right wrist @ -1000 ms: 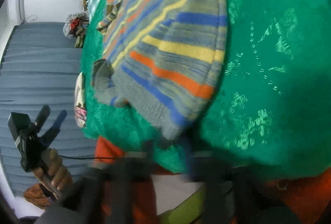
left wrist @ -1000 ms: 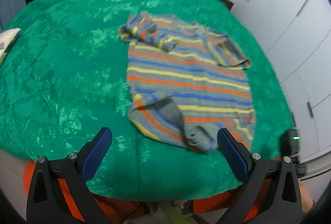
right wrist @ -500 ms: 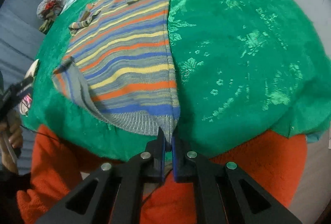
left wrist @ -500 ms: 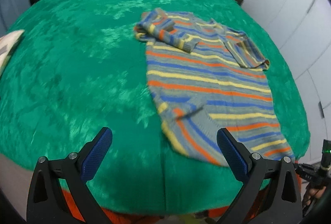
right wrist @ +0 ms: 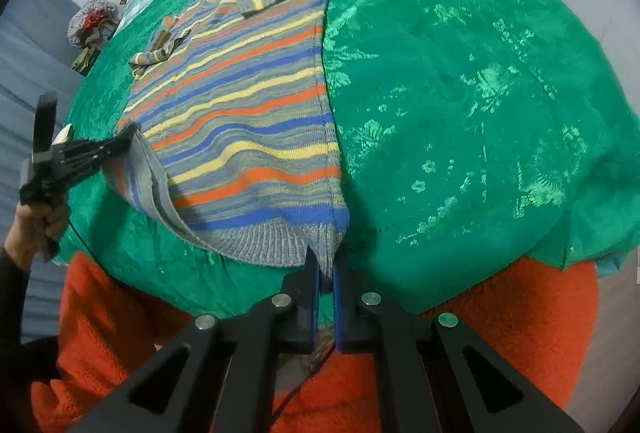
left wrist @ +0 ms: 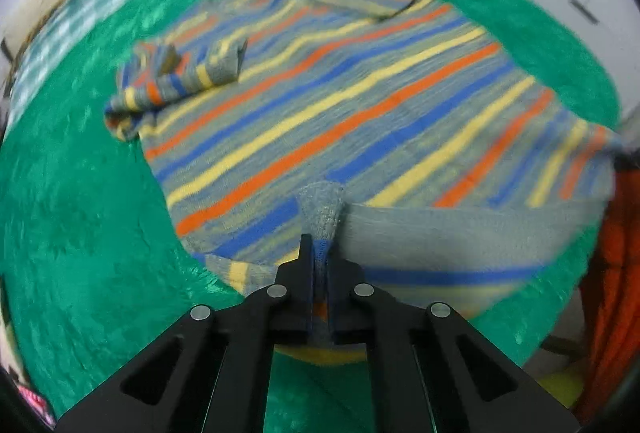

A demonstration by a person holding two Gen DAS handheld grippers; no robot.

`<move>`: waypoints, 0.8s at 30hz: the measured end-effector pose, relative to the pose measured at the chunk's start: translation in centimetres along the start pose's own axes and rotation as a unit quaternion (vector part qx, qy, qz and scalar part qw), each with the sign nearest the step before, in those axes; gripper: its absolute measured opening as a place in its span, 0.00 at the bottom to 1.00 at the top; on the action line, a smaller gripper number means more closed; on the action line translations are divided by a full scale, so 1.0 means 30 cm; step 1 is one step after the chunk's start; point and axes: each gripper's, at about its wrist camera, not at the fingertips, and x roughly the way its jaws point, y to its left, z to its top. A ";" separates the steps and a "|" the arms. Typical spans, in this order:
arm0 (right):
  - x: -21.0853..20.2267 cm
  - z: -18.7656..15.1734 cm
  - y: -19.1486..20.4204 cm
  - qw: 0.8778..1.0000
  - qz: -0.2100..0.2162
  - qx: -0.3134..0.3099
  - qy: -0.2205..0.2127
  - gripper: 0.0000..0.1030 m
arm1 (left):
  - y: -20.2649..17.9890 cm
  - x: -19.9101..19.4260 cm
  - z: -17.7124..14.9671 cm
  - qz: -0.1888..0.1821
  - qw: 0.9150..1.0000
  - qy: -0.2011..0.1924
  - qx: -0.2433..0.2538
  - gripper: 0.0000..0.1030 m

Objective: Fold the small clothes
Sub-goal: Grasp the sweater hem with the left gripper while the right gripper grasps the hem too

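1. A striped knitted sweater (right wrist: 240, 121) lies spread face up on a bed under a green blanket (right wrist: 460, 93). Its hem is at the near edge of the bed and its neck points away. Both sleeves are folded in across the chest.

2. The left gripper (left wrist: 320, 253) has just been closing. Its jaws now pinch the ribbed hem at the sweater's left corner, with a tuft of knit bunched up between the tips.

3. The right gripper (right wrist: 326, 269) is clamped narrow on the hem's other corner, with ribbed fabric between its blue pads (right wrist: 315, 289). In this view the left gripper appears at far left, held by a hand (right wrist: 36, 229), lifting its corner so the grey inside of the hem shows.

4. What could go wrong, as I judge it:
   - The left grip takes only a small bunch of loose knit, so it may slip out when pulled.
   - Lifting the two corners unevenly would skew the fold.
   - A quick swing could flip the folded sleeves open.
   - The plush blanket may cling and drag the knit.

5. Materials: the sweater is soft, stretchy knit in grey, blue, yellow and orange bands with a grey ribbed hem. The blanket is shiny crushed plush. A fuzzy orange cover (right wrist: 500, 313) hangs below it.
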 end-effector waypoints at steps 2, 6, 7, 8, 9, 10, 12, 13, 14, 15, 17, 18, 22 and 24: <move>-0.016 0.003 -0.001 1.000 0.003 -0.001 -0.004 0.05 | -0.005 -0.120 -0.062 -0.041 0.999 -0.029 0.016 0.03; -0.033 0.018 -0.002 1.000 0.009 -0.006 -0.004 0.05 | -0.066 -0.328 -0.231 -0.075 0.994 -0.036 0.070 0.05; -0.030 0.021 -0.001 1.000 0.009 -0.008 -0.001 0.05 | -0.093 -0.354 -0.281 -0.075 0.993 -0.023 0.087 0.10; -0.025 0.023 -0.001 1.000 0.008 -0.012 0.003 0.05 | -0.107 -0.366 -0.334 -0.075 0.992 -0.004 0.097 0.16; -0.018 0.023 -0.003 1.000 0.007 -0.014 0.008 0.05 | -0.124 -0.358 -0.352 -0.075 0.992 0.008 0.099 0.33; -0.010 0.023 -0.003 1.000 0.007 -0.014 0.012 0.05 | -0.124 -0.351 -0.388 -0.071 0.993 0.024 0.089 0.57; 0.012 0.027 -0.012 1.000 0.011 -0.012 0.023 0.05 | -0.096 -0.350 -0.434 -0.047 0.997 0.021 0.052 0.77; 0.020 0.030 -0.017 1.000 0.014 -0.009 0.027 0.06 | -0.068 -0.349 -0.446 -0.037 0.999 0.010 0.021 0.78; 0.028 0.036 -0.019 0.999 0.017 -0.007 0.029 0.06 | -0.036 -0.343 -0.450 -0.040 0.999 0.003 -0.021 0.78; 0.034 0.038 -0.024 0.999 0.021 -0.005 0.031 0.06 | -0.002 -0.328 -0.449 -0.052 0.997 -0.001 -0.065 0.78; 0.043 0.046 -0.032 0.999 0.030 -0.005 0.033 0.07 | 0.047 -0.280 -0.441 -0.067 0.988 -0.005 -0.139 0.78; 0.046 0.049 -0.040 0.999 0.036 -0.001 0.033 0.09 | 0.060 -0.248 -0.434 -0.065 0.984 -0.002 -0.163 0.78; 0.046 0.053 -0.096 0.995 0.088 0.033 0.037 0.38 | 0.066 -0.114 -0.429 -0.064 0.973 0.042 -0.218 0.78; 0.042 0.045 -0.137 0.992 0.107 0.056 0.041 0.52 | 0.041 -0.093 -0.424 -0.068 0.970 0.048 -0.226 0.78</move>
